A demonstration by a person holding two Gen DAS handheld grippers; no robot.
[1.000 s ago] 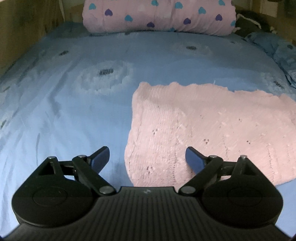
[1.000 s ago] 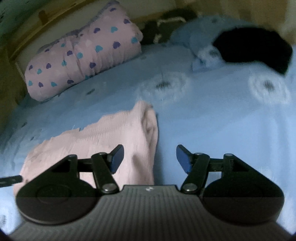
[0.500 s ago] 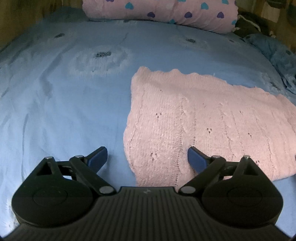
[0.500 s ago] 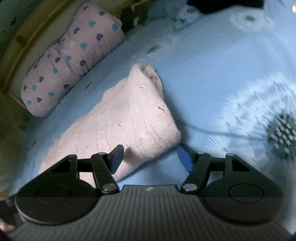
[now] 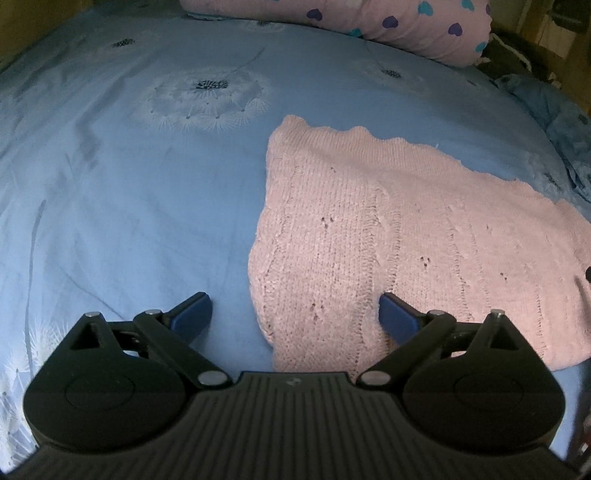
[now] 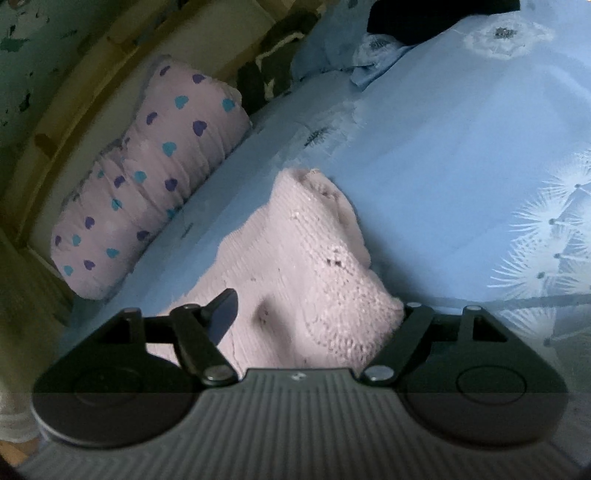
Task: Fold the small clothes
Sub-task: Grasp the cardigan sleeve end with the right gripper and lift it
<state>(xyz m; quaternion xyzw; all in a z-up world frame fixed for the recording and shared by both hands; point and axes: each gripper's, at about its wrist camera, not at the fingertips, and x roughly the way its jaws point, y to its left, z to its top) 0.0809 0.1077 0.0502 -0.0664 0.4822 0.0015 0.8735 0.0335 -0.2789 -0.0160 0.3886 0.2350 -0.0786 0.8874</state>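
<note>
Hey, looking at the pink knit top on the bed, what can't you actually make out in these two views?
- Pink knit top: its right end is cut off by the frame edge in the left wrist view.
- Right gripper: the right fingertip is hidden behind the knit's raised corner.
- Dark object at the far end of the blue bedsheet: cropped, unidentifiable.

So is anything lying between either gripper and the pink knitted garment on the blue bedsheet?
Nothing visible. The left gripper is open, straddling the near left edge of the pink knitted garment. The right gripper is open around the garment's bunched corner. Only blue bedsheet surrounds it.
</note>
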